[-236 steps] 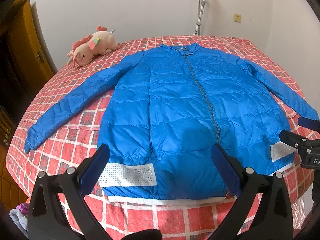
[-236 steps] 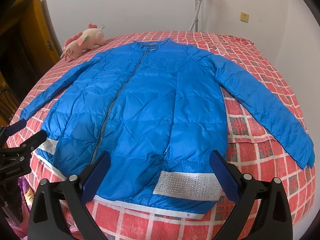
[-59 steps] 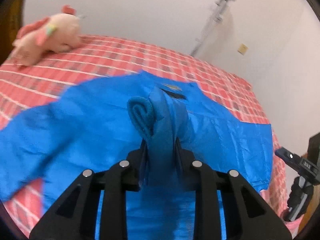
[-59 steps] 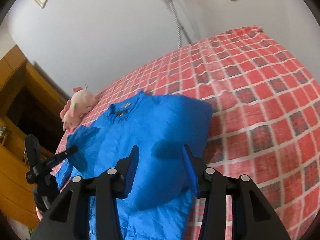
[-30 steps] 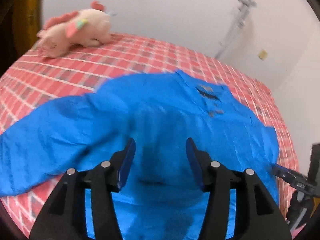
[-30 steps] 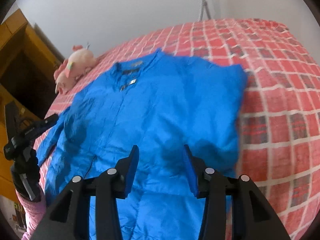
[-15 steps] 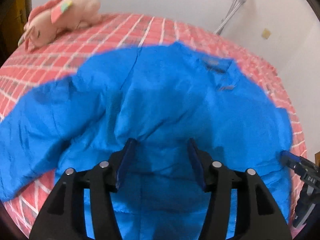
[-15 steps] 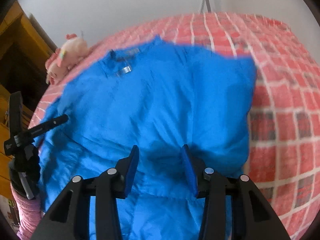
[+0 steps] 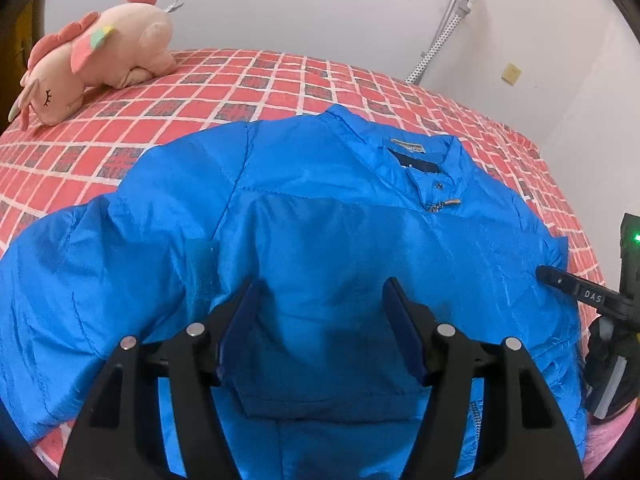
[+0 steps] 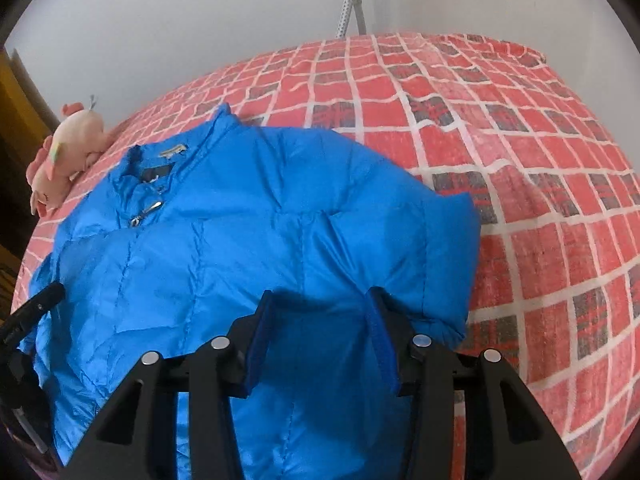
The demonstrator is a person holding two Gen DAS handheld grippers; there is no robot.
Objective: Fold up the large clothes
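Bed in red checks under white walls carries one blue jacket and one pink plush toy. We see the left gripper, jaws just widening, and the right gripper both gaping, gripping nothing.

Two wrist fisheyes, each looking forward and steeply down, close above the blue jacket on the checked bed. Left view from the jacket's left, right from its right. Shared: jacket collar, plush toy, back wall.
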